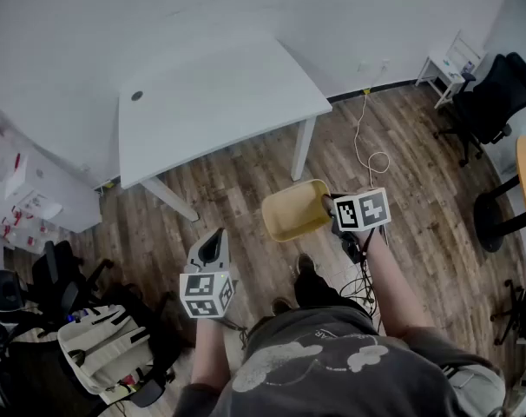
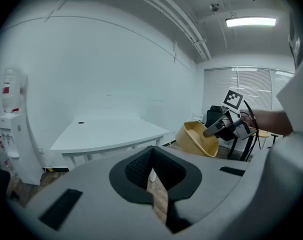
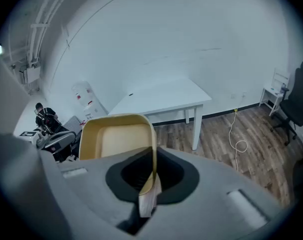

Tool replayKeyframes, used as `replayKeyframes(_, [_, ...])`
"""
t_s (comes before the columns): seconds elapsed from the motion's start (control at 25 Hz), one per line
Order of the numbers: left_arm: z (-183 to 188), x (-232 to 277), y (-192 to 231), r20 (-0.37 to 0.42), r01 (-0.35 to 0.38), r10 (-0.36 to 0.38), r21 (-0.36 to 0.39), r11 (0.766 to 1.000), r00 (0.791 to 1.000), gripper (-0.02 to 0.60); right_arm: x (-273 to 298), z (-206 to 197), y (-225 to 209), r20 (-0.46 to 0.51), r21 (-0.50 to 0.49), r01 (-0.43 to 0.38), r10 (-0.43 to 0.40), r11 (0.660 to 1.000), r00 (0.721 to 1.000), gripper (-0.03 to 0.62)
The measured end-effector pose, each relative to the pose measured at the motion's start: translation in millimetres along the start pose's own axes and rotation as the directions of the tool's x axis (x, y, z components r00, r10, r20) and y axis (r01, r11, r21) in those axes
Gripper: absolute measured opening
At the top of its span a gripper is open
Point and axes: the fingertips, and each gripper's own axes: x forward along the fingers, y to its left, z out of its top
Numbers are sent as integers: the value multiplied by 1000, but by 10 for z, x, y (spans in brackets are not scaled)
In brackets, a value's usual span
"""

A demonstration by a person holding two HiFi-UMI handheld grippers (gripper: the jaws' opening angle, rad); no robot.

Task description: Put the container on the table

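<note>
While the left gripper [image 1: 213, 248] is hanging closed on nothing, the right gripper [image 1: 328, 204] is clamping the rim of the yellow container [image 1: 293, 212], off the front edge of the surface [image 1: 220, 102].

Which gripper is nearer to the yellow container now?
Right. The right gripper is clamped on the rim of the yellow container; the left gripper is apart from it, lower left in the head view.

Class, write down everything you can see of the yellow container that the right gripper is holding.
The container is a pale yellow tub with a rounded rectangular shape. It looks like plastic and is empty. It hangs in the air over the wooden floor, short of the white table, and is tilted rather than level, with its opening facing upward. The right gripper has its jaws shut on one side wall at the rim. Nothing else touches it.
</note>
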Motion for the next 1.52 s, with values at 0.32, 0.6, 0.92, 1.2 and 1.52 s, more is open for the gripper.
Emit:
replayKeyframes(0.32, [43, -51, 43, 0, 5, -5, 9, 1000, 1000, 8, 54, 33, 89, -7, -9, -10, 10, 1000, 1000, 6])
replayKeyframes(0.6, [71, -135, 41, 13, 13, -13, 12, 1000, 1000, 8, 8, -15, 137, -3, -19, -7, 7, 1000, 1000, 6])
replayKeyframes(0.92, [-61, -144, -8, 5, 13, -13, -4, 1000, 1000, 8, -74, -59, 92, 36, 54, -30, 28, 998, 999, 6])
replayKeyframes(1.2, [31, 15, 81, 15, -14, 14, -13, 1000, 1000, 8, 98, 148, -47, 42, 65, -49, 47, 997, 998, 6])
replayKeyframes(1.52, [209, 591, 383, 0, -38, 38, -24, 999, 999, 8, 567, 676, -382, 22, 62, -65, 63, 996, 998, 6])
